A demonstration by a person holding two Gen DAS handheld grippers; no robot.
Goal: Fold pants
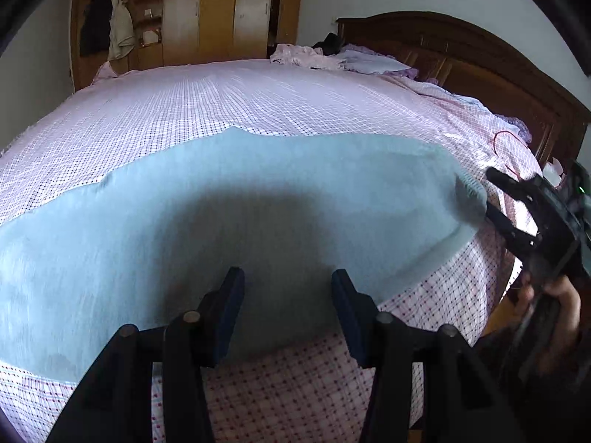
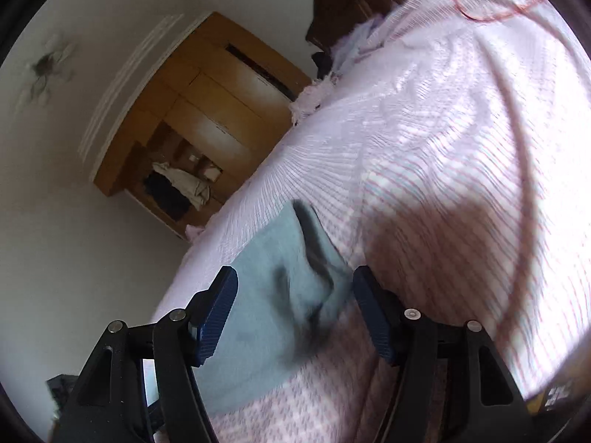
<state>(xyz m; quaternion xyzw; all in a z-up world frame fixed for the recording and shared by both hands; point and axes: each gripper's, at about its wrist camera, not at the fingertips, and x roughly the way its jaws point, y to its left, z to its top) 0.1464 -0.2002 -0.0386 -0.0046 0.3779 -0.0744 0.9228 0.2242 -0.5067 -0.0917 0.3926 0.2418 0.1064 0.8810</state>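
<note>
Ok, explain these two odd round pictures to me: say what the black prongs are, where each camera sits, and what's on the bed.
The prongs are the fingers of two hand-held grippers, tools a person carries, one per hand. Each has a wide-angle camera looking along its fingers, hence the round, bent pictures. One view is from the left hand-held gripper, the other from the right hand-held gripper. On the bed's checked sheet lie light blue pants, spread flat. Both grippers stand open above the cloth and hold nothing. The right one, with the person's hand, also shows at the left view's edge.
</note>
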